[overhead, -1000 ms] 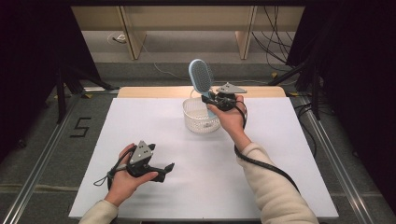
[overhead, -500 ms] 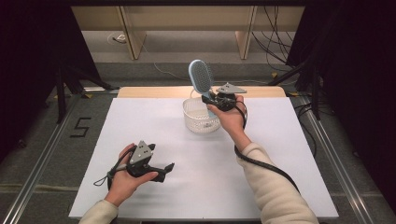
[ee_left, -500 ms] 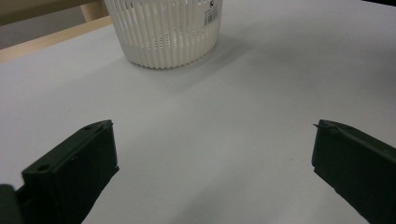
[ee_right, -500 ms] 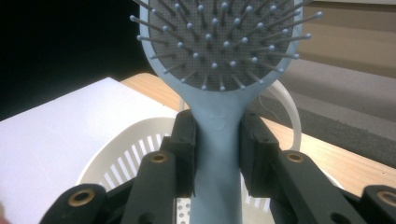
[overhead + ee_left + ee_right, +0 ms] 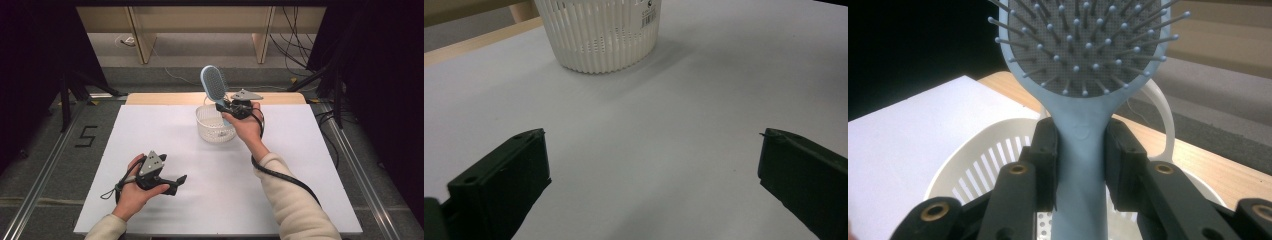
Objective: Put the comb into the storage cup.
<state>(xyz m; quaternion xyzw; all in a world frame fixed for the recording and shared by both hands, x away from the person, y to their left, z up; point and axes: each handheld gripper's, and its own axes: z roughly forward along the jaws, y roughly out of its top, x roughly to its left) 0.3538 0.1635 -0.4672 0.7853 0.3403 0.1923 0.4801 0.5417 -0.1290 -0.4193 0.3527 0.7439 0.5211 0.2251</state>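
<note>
A pale blue hairbrush [image 5: 1080,150] is being clamped by its handle between the right gripper [image 5: 1080,167] jaws — bristled head rising beyond the fingertips, white basket [image 5: 973,160] directly beneath.

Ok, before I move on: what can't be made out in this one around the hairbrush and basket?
- Hairbrush: handle's lower end cut off by the bottom edge in the right gripper view, where the right gripper clamps it.
- Basket: rim cut off by the top edge in the left gripper view; label print too small to read.
- Basket floor: mostly hidden behind jaws and handle in the right gripper view.
- Left gripper: jaws too small in the high view.
</note>
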